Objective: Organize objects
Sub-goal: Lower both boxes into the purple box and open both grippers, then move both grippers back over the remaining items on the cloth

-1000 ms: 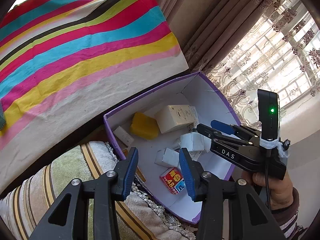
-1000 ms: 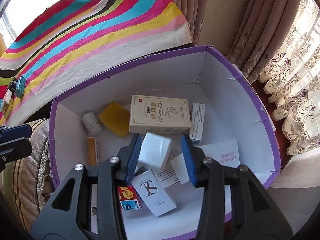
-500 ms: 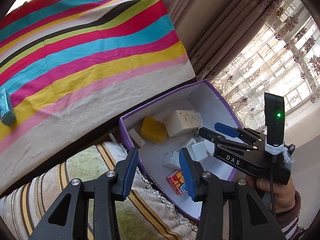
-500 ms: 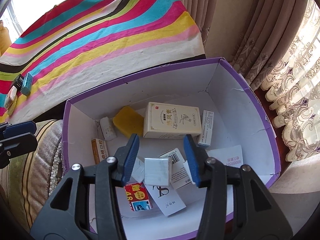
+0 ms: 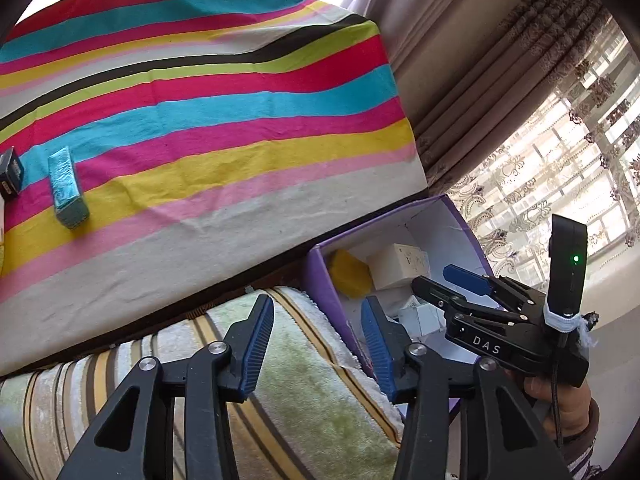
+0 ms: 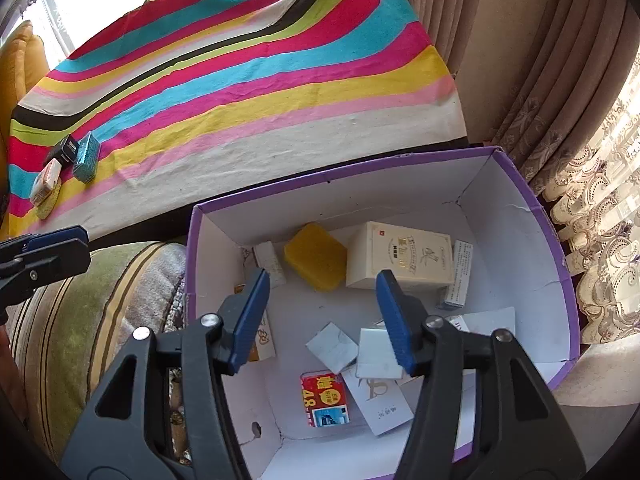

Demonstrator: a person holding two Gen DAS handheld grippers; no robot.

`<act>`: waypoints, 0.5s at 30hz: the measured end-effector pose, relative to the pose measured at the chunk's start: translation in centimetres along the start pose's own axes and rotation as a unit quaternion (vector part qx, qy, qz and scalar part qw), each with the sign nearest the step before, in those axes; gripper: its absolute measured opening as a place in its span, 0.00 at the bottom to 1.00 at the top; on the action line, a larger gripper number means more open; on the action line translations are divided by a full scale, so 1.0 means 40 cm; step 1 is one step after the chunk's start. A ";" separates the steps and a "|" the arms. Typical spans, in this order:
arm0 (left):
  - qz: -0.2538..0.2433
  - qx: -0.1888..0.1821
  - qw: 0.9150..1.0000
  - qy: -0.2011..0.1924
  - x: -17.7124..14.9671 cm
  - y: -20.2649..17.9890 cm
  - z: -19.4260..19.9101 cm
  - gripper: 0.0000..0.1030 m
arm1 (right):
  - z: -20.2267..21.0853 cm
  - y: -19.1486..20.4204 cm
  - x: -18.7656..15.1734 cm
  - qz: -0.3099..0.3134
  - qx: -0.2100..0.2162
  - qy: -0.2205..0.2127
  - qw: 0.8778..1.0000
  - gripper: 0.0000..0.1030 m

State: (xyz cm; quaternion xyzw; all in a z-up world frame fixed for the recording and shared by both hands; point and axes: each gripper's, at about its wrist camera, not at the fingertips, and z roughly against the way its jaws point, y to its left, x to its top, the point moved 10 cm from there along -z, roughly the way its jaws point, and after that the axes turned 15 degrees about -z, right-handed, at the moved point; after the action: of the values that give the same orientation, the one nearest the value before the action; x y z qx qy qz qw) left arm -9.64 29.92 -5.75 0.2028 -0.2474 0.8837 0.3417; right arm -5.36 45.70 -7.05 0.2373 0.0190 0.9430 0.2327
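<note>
Right claw (image 6: 324, 316), nearest in its own view, has just been opening: blue pads now stand wide apart w/ nothing between them. A sec ago they pinched a small white cardboard cube box (image 6: 378, 354); that box now lies loose on the floor of the purple-rimmed white cardboard storage box (image 6: 520, 184), partly behind the right pad, resting among white paper leaflets (image 6: 332, 346) & beside a red-and-yellow printed packet (image 6: 324, 400). So: one more item dropped off, released clean.

Left claw (image 5: 316, 344) also eased open a bit, empty, pads apart, hanging over the green-and-tan striped plush cushion (image 5: 304, 420) just beside the box's near wall. Its view has swung away from the box toward the cloth, prob. heading for the next pick.

Further in the box: yellow sponge block (image 6: 316, 256), cream rectangular carton w/ gold print (image 6: 400, 256), few small white packs.

Beyond, on the rainbow-striped cloth over the tabletop (image 5: 224, 128), the leftovers: teal rectangular box (image 5: 66, 186), a black small box (image 6: 66, 150) just beside it, a white-and-orange pack (image 6: 46, 180) & sth yellowish under it, too small to tell what. Those still need moving; task is partway, I'd judge.
</note>
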 end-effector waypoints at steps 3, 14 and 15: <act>0.012 0.014 1.000 -0.009 -0.005 0.043 0.021 0.53 | 0.001 0.030 -0.001 0.007 0.006 0.000 1.000 0.60; 0.069 0.082 0.994 -0.038 -0.037 0.228 0.117 0.67 | -0.003 0.174 -0.011 0.049 0.031 0.004 0.998 0.63; 0.073 0.093 0.992 -0.041 -0.041 0.248 0.129 0.70 | -0.004 0.190 -0.013 0.053 0.034 0.005 0.998 0.63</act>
State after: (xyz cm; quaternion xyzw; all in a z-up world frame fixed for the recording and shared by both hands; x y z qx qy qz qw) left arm -14.53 19.74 -5.49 0.2509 -0.1923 0.9163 0.2458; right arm -8.30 38.70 -6.31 0.2414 0.0396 0.9539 0.1740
